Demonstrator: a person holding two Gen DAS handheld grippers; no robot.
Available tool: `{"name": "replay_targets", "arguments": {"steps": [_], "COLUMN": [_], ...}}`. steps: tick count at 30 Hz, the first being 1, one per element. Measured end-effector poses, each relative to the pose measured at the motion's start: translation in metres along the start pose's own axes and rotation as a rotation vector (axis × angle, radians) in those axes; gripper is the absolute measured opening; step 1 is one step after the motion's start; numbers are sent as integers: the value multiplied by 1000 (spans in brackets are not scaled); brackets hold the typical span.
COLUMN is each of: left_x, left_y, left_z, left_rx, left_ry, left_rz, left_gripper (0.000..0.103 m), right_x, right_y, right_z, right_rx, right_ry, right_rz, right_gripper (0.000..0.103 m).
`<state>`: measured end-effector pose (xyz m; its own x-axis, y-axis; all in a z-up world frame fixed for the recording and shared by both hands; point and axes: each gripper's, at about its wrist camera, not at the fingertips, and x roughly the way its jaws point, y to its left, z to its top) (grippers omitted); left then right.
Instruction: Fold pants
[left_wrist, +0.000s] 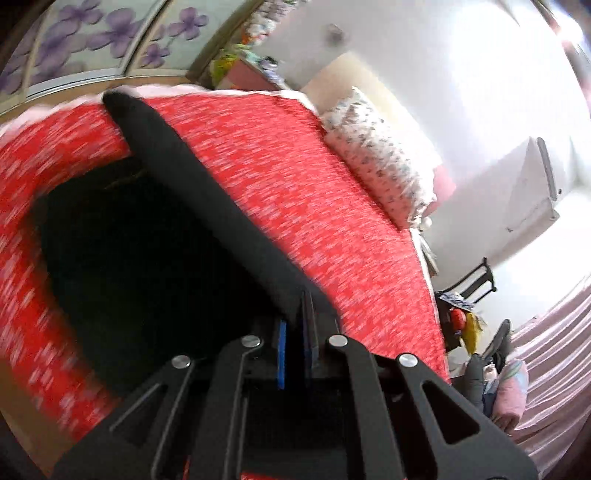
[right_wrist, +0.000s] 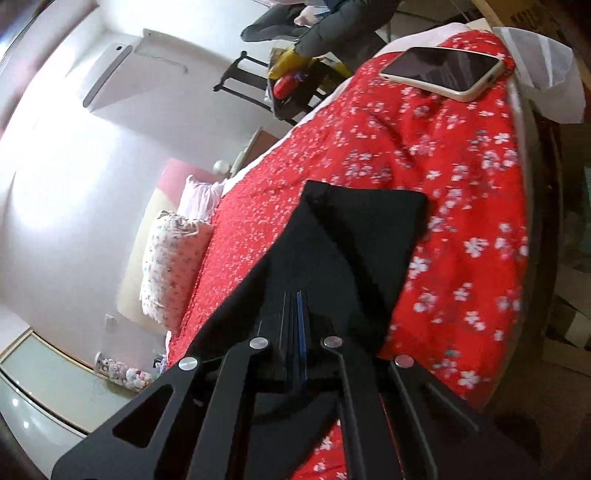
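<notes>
Black pants (left_wrist: 147, 258) lie on a red flowered bedspread (left_wrist: 314, 192). In the blurred left wrist view a taut band of the black cloth (left_wrist: 177, 158) runs from the bed's far left edge down to my left gripper (left_wrist: 295, 332), which is shut on it. In the right wrist view the pants (right_wrist: 369, 229) lie partly flat as a dark rectangle, and one raised edge leads into my right gripper (right_wrist: 293, 321), shut on the cloth. Both grippers' fingertips are wrapped in the black fabric.
A phone (right_wrist: 441, 72) lies on the bedspread (right_wrist: 461, 184) near the far corner of the bed. A flowered pillow (right_wrist: 170, 266) rests at the head of the bed by the wall. A dark chair (right_wrist: 258, 85) with clutter stands beyond the bed.
</notes>
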<state>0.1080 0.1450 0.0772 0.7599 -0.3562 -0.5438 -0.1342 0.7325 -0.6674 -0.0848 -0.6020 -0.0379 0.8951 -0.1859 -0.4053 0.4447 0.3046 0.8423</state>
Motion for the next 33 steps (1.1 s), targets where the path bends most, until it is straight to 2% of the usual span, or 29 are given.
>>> {"name": "replay_targets", "arguments": {"steps": [3,5,7,8,9,10,11,12,13,14,15,18,20,26,28,33], "left_x": [4,18,23,22,19,15,12,6,2,2,0,2,-3,-12,-8,-4], "left_y": [41,63,74,74,71,68,66,65,61,59,59,58,64,74,75,71], "left_z": [-33,-45,-49,-51,-53,-54,-53,-53,-53,-53,-54,-54,-54,-63,-63,-61], "left_rx": [-52,-103,-137,-140,-114,-89,-86,-78,-54,-43,-42,-61,-78,-88,-91,-87], "left_ry": [39,75,43,-3,-61,-110,-134,-165,-202,-220,-223,-208,-209,-205,-201,-198], "left_rz": [61,74,66,57,58,59,54,44,62,87,91,90,79,75,77,87], "left_gripper": [7,8,13,16,30,52,63,81,89,89,89,89,89,89,89,90], "right_x": [-3,-4,-5,-8,-11,-16,-18,-19,-18,-14,-7,17,28,38,38,26], "right_y": [-4,-6,-6,-4,-3,5,12,23,29,34,38,40,37,31,24,22], "right_z": [-1,-3,-5,-7,-8,-11,-14,-21,-27,-36,-48,-69,-76,-81,-82,-74], "right_rx": [21,50,60,45,25,-19,-58,-121,-155,-172,-174,-132,-91,-34,7,24], "right_ry": [12,35,61,69,69,73,82,119,166,223,304,454,499,482,479,355], "right_rz": [-16,-19,8,24,37,61,82,114,137,161,189,188,163,5,-22,-104], "right_gripper": [2,5,5,5,5,5,7,10,23,32,32,32,32,31,31,32]}}
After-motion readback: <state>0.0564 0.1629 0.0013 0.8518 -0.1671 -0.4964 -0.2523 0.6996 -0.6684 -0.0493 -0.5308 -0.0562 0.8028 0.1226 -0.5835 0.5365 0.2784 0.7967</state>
